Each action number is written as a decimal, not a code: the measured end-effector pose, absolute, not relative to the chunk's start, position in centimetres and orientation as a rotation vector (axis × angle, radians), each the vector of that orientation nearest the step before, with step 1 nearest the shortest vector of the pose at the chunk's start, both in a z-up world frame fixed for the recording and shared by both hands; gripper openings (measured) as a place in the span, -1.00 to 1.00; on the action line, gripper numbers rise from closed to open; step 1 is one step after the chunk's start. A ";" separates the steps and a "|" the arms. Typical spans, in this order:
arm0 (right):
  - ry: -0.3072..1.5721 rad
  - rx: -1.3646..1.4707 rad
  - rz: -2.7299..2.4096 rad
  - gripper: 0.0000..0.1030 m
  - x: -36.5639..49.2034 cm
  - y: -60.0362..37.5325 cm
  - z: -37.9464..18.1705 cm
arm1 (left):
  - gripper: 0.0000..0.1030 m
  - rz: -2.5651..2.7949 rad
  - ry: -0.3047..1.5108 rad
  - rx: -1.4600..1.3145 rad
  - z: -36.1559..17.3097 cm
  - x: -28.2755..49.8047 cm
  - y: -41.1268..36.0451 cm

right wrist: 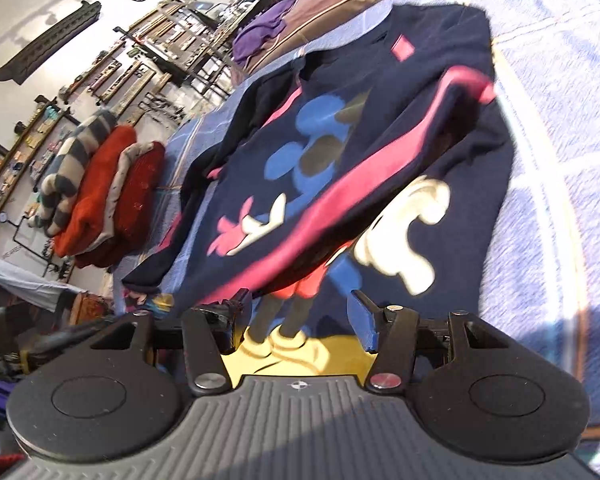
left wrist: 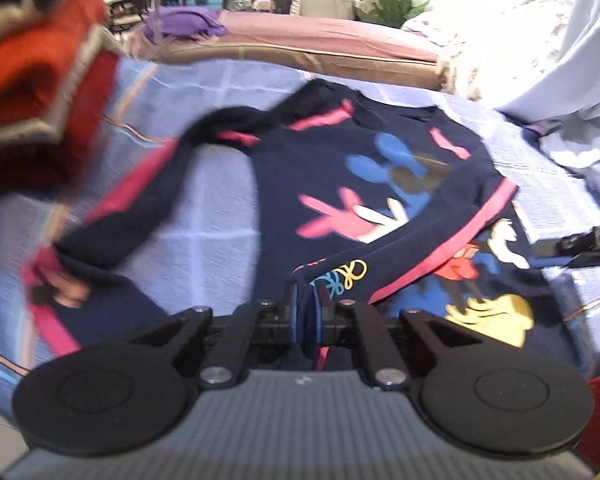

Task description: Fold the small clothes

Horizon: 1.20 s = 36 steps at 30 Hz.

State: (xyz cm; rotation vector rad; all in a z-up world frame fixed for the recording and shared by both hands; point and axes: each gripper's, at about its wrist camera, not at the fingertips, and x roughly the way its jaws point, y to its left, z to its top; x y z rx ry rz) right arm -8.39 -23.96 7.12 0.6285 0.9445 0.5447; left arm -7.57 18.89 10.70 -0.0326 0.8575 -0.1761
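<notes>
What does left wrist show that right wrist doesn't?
Left wrist only: left gripper shut on the sweater's hem, plus a potted plant behind the bed. Right wrist only: right gripper open above the sweater's yellow print, and wall shelves. Both: the navy sweater, folded stack, purple cloth.

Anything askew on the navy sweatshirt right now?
Yes: the navy sweatshirt lies lopsided. One sleeve trails loose and twisted across the blue bedspread, while the left gripper pinches the hem edge.
</notes>
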 end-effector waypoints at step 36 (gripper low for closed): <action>0.702 -0.132 0.190 -0.89 -0.4 -23.7 5.6 | 0.71 -0.233 0.954 -0.040 8.7 -7.3 14.4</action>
